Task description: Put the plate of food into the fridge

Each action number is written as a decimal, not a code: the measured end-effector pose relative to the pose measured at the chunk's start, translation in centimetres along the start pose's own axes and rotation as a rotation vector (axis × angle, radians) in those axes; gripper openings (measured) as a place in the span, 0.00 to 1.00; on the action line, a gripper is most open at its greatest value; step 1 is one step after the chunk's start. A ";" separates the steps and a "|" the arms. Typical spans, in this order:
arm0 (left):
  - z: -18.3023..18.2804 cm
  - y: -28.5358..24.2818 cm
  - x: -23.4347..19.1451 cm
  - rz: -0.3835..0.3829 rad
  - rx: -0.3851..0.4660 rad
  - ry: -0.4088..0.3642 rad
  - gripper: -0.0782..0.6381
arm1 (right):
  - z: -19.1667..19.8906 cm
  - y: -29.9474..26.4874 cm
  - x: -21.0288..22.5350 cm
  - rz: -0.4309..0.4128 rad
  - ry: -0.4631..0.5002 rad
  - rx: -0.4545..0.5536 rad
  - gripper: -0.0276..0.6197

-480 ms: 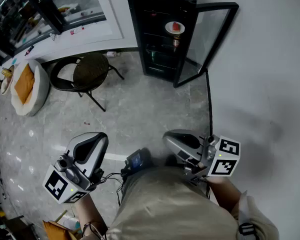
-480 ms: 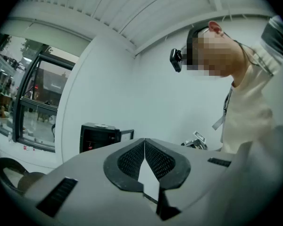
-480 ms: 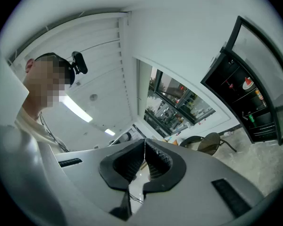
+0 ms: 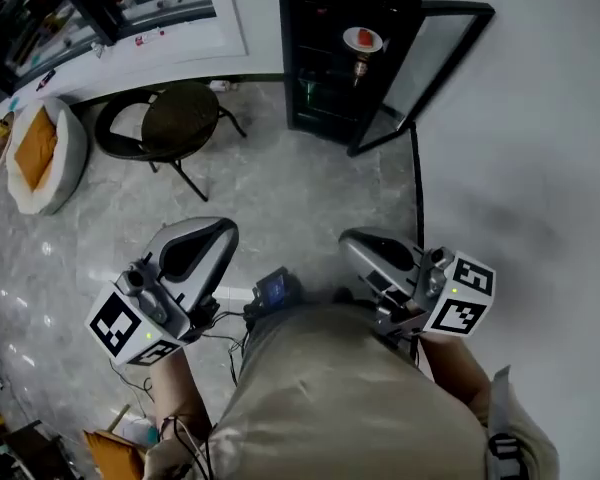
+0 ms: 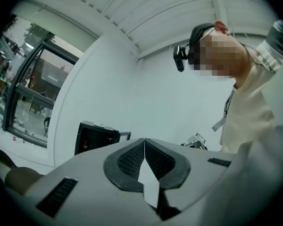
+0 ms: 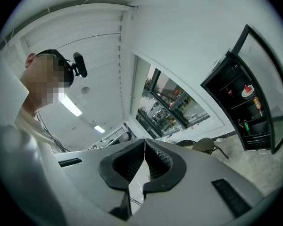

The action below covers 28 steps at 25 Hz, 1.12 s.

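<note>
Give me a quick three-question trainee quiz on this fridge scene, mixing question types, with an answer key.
1. True or false: the black mini fridge's glass door stands open.
2. The white plate of red food sits: A on the fridge's top, B inside the fridge, C on the door.
3. What do the left gripper and right gripper hold?
Key: 1 true; 2 B; 3 nothing, both are shut.

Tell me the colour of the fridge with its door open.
The fridge is black; the head view shows it best.
</note>
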<state>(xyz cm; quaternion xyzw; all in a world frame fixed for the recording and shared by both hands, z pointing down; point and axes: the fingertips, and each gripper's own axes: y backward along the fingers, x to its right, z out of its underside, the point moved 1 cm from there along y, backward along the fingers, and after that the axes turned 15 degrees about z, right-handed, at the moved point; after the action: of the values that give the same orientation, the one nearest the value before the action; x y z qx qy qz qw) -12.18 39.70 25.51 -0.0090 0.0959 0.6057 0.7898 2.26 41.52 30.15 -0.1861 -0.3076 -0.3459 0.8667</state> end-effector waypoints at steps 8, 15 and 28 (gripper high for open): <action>1.4 2.9 -0.3 0.037 0.001 0.044 0.12 | 2.7 -2.7 -2.2 0.065 0.083 -0.050 0.08; 3.0 5.6 -1.4 0.036 0.036 0.112 0.12 | 4.3 -5.2 -3.6 0.105 0.156 -0.094 0.08; 4.1 8.0 -3.7 -0.038 0.132 0.110 0.12 | 7.2 -7.3 -2.9 0.161 0.252 -0.150 0.08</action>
<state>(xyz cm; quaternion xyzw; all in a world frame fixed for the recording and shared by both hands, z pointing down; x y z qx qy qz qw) -20.23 38.81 30.92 0.0082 0.1785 0.5815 0.7936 -7.50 41.73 34.38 -0.2294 -0.1541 -0.3181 0.9069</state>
